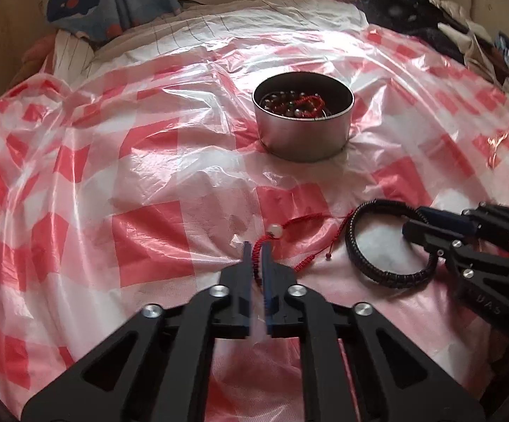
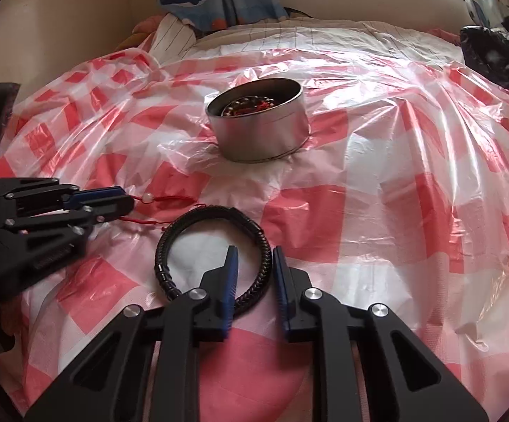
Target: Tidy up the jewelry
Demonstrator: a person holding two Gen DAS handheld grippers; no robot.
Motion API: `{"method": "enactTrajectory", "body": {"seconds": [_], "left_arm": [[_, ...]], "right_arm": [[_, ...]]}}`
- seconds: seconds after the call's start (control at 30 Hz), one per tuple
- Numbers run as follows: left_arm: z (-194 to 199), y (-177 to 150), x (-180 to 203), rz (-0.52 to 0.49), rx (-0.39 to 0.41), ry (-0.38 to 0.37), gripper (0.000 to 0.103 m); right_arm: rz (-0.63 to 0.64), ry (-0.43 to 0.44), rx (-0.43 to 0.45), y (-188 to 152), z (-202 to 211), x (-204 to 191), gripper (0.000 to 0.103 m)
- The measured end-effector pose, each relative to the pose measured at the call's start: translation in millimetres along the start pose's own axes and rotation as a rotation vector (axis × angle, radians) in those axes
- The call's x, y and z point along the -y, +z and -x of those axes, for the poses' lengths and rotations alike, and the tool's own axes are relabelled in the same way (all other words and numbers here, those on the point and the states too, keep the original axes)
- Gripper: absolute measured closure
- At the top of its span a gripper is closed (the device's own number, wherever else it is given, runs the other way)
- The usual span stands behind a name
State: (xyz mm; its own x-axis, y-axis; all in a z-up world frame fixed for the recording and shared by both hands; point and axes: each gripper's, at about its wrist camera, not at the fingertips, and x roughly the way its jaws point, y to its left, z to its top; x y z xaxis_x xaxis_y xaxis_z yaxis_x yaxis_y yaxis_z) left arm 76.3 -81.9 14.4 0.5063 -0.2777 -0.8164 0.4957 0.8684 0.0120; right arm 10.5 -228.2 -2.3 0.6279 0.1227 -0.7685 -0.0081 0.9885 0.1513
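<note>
left wrist view: the left hand-held gripper (image 1: 256,246) is clenched on the braided part of the red string bracelet (image 1: 289,235), whose pale bead (image 1: 274,229) and loose tails lie on the checked plastic sheet (image 1: 113,183), a grip low on the cord that looks meant to lift it whole toward the metal tin (image 1: 303,130) farther back, where beaded pieces already lie. in the right wrist view the right hand-held gripper (image 2: 254,263) straddles the near right arc of the black braided bracelet (image 2: 215,246), jaws part closed, pads not clearly pressing. nothing stands between bracelets and tin; crumpled sheet may snag, dark clothes (image 1: 430,14) far right
</note>
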Motion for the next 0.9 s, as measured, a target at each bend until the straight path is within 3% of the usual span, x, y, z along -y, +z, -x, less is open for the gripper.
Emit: {"method": "enactTrajectory", "body": {"seconds": [0.1,0.17,0.2,0.27,0.3,0.47,0.6,0.67,0.7,0.73,0.8,0.9], "left_arm": [[6,2,-2,0.031,0.04,-0.024,0.099],[-2,1,-1,0.034,0.003,-0.022,0.085],[-11,-2,-1,0.035,-0.033,-0.006,0.071],[-18,-5,3,-0.004,-0.056,0.019,0.076],[-16,-4,6,-0.023,-0.053,0.018,0.093],[7,3,1,-0.001,0.045,0.018,0.093],[-2,2,-5,0.028,0.002,0.012,0.092],[-10,0,-4,0.032,-0.027,0.02,0.079],[-12,-2,-2,0.026,-0.034,0.022,0.064],[-14,-3,0,0.019,-0.035,0.03,0.056],[-17,-5,4,-0.009,-0.038,0.053,0.056],[-16,-5,10,-0.052,-0.042,0.051,0.092]], "right_arm": [[0.003,-0.02,0.0,0,-1,-1,0.069],[0.037,-0.045,-0.008,-1,-3,-6,0.069],[0.047,-0.055,-0.007,-2,-4,-7,0.07],[0.051,-0.047,-0.004,-2,-4,-8,0.084],[0.043,-0.051,0.007,-1,-3,-7,0.091],[-0.017,-0.069,0.078,3,10,4,0.094],[-0.028,-0.084,0.063,3,7,6,0.093],[-0.024,-0.084,0.049,4,5,5,0.085],[-0.019,-0.085,0.037,4,2,4,0.072],[-0.009,-0.088,0.022,3,-2,2,0.07],[0.012,-0.102,0.013,1,-5,-1,0.071],[0.013,-0.084,0.016,1,-4,0,0.09]]}}
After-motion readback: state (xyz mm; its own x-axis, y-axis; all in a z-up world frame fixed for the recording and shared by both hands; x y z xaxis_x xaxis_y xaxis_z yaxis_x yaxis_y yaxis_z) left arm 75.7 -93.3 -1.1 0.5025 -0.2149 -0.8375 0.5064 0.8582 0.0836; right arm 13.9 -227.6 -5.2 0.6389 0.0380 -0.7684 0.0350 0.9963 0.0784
